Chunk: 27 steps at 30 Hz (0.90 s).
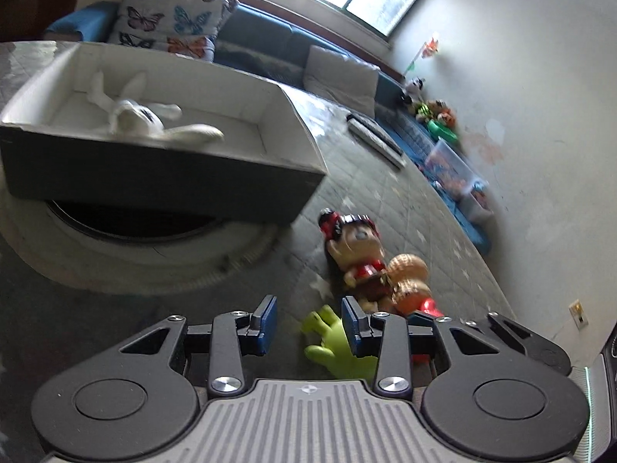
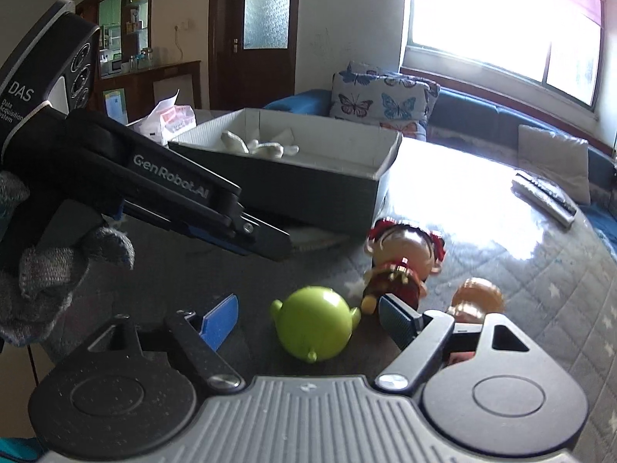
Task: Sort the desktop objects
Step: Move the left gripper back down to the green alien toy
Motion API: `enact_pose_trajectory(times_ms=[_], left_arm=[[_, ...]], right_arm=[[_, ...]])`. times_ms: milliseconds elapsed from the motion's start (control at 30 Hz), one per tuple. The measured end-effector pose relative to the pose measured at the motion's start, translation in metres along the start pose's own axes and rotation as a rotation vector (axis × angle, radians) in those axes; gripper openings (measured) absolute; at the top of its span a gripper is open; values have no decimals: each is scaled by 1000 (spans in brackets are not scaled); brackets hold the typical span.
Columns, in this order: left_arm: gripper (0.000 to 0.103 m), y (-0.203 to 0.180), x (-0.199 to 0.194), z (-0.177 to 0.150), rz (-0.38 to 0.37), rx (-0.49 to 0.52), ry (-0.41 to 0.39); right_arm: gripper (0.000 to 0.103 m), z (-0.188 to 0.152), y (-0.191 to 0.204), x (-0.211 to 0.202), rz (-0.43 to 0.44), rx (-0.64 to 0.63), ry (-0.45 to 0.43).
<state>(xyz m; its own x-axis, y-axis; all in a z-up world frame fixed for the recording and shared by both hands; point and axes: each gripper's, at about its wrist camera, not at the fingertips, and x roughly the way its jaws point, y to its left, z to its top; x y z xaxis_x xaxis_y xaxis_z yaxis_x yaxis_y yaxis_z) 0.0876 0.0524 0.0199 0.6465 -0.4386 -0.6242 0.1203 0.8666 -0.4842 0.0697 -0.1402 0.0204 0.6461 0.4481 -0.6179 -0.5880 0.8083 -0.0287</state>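
Right wrist view shows the right gripper (image 2: pixel 308 318) spread wide around the green toy (image 2: pixel 314 322) on the table (image 2: pixel 501 231), seemingly lined up to grab it for the box (image 2: pixel 308 183), while the left gripper (image 1: pixel 308 324) hangs open, empty.

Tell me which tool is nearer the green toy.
Right. The right tool is open with the green toy lying between its fingers. The left tool is also open, with the toy just off its right finger, outside the gap.
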Motion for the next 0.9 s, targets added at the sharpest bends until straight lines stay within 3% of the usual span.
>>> enact_pose_trajectory(times_ms=[400,900], left_arm=[[39,-12,10,-8,-19,28,38],[39,-19,14,-8,-32,34,47]], right_arm=[[81,-18,-6,18,18,44,49],[63,-23,-14,21,-1,83,59]])
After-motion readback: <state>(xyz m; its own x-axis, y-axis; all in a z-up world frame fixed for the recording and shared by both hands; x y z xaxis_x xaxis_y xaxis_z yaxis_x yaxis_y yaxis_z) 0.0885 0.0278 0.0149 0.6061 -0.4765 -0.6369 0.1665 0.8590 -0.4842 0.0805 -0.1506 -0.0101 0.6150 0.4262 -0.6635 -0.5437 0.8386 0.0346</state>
